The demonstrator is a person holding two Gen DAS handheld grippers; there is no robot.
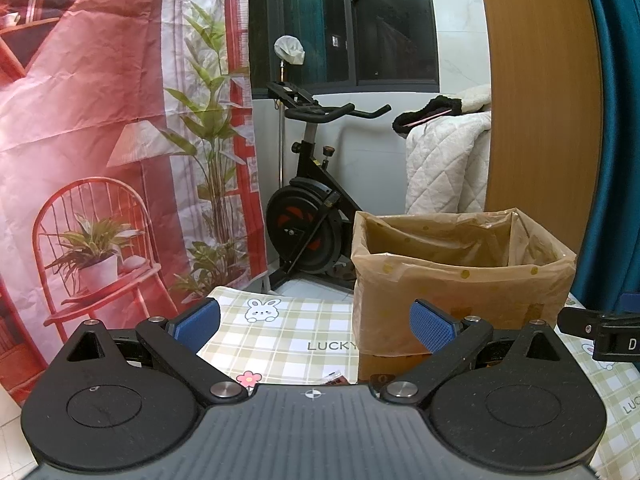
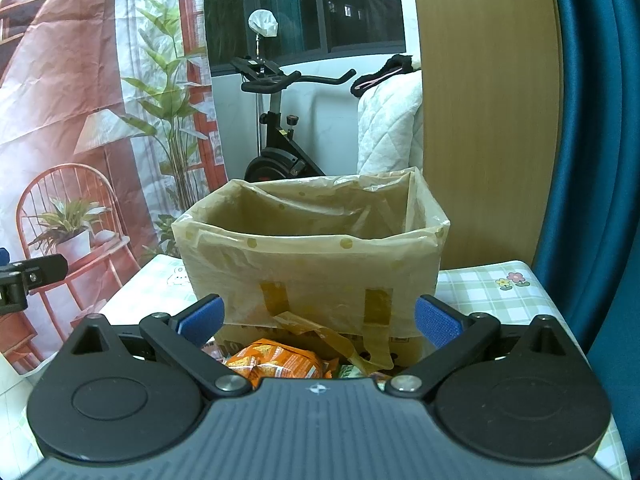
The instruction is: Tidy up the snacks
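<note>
On the checked tablecloth [image 1: 280,332], lined box [image 2: 312,264], orange snack packet [image 2: 276,362] before it, left gripper [image 1: 316,328] and right gripper [image 2: 318,318] both wide apart, holding nothing.

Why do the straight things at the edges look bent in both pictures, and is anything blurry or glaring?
Left wrist view: the fisheye lens bows the wooden panel and darkens the corners; the lined box is sharp, with no strong glare. Right wrist view: the same bending on the blue curtain; the orange snack packet is clear, the window dark.
</note>
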